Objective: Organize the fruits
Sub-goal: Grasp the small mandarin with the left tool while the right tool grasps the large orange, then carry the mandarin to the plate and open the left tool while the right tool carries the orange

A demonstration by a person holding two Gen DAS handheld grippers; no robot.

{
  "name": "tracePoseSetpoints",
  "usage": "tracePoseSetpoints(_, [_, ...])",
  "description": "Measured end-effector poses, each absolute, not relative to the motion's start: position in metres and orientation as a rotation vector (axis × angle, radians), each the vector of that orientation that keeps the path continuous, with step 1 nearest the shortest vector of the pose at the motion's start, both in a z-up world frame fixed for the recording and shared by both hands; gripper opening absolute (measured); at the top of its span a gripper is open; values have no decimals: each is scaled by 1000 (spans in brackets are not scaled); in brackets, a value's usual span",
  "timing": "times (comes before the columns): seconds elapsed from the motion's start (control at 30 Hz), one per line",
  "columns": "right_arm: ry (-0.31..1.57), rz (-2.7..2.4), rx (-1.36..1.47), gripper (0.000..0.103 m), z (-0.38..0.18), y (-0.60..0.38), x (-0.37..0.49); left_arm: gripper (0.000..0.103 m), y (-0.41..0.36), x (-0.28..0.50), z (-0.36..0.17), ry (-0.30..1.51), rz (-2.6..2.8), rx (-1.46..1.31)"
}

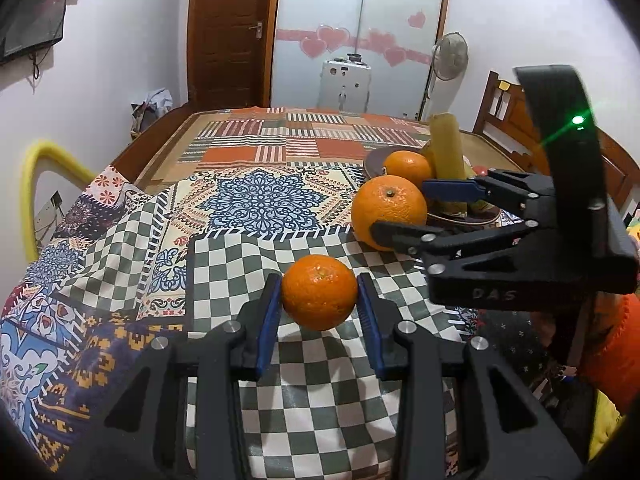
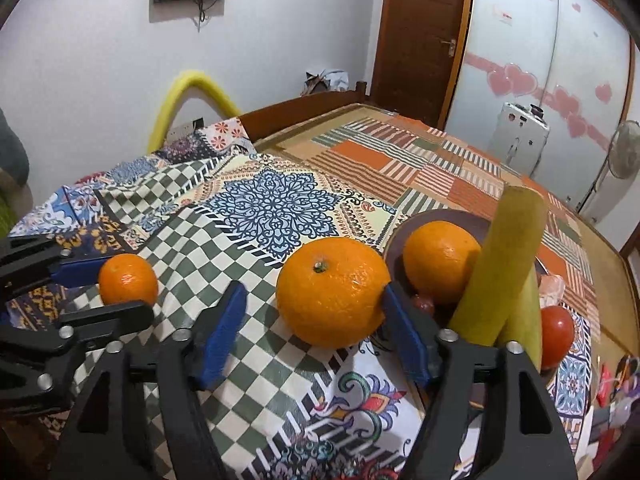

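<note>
A small orange [image 1: 319, 292] is held between the pads of the left gripper [image 1: 320, 304], above the cloth-covered table [image 1: 248, 148]. To its right, a larger orange [image 2: 334, 292] is found on the cloth between the spread fingers of the right gripper [image 2: 312, 332], just beside the rim of a plate [image 2: 440, 218]. In the plate a third orange [image 2: 440, 260] is placed, with two bananas [image 2: 508, 264] leaned upright to its right and a tomato [image 2: 556, 330] behind them toward the table's right edge
</note>
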State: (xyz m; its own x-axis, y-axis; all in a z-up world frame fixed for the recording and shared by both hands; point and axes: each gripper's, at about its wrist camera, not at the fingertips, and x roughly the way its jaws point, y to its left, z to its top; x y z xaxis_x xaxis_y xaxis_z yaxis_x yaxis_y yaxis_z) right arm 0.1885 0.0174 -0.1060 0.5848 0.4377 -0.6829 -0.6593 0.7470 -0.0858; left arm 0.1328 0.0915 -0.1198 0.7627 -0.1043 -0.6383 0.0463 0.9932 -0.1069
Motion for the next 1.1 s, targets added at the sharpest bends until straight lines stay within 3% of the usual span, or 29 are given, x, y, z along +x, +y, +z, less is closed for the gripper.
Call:
tracePoseSetpoints(0.8, [730,636,-362,66,-113,22,202,37,96,137,-120,695,-68,-101])
tracePoseSetpoints(1.1, [676,667,-263,66,-88,-17,181,37,89,143,-105,674,-66,-93])
